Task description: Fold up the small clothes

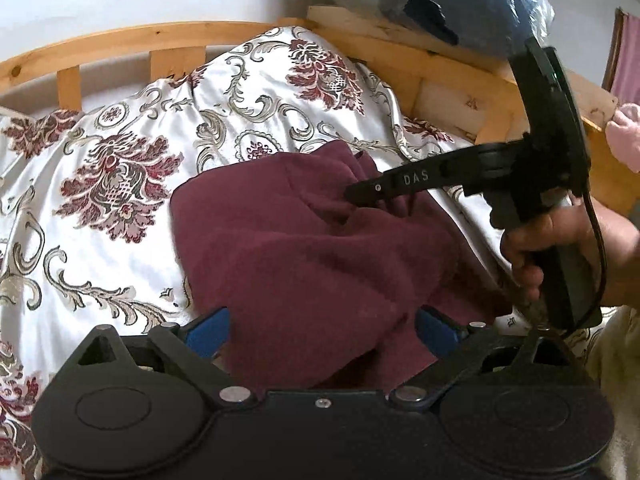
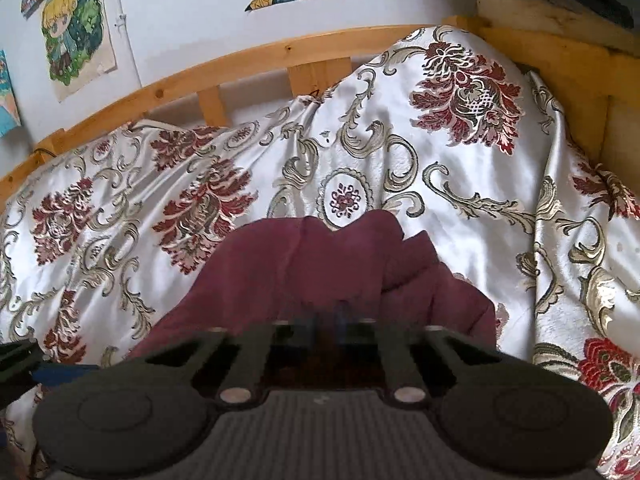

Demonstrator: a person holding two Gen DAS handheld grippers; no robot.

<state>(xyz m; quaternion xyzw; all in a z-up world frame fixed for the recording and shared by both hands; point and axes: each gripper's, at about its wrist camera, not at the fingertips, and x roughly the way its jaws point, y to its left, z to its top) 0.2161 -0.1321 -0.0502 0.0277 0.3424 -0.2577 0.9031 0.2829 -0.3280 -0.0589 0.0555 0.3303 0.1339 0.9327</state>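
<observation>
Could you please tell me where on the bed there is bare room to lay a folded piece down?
Free: the floral bedspread left of the maroon garment, out to the wooden rail. Crowded: the right side, where the right tongs pinch the garment, and the bedspread hump beyond it.

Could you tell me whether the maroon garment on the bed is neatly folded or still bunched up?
Bunched up. The maroon garment lies in rumpled folds on the floral bedspread, and the right gripper is shut on a gathered ridge.

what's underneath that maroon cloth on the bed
The maroon cloth lies on the floral bedspread, which shows all around it. Whatever lies directly beneath its bunched folds is covered.
</observation>
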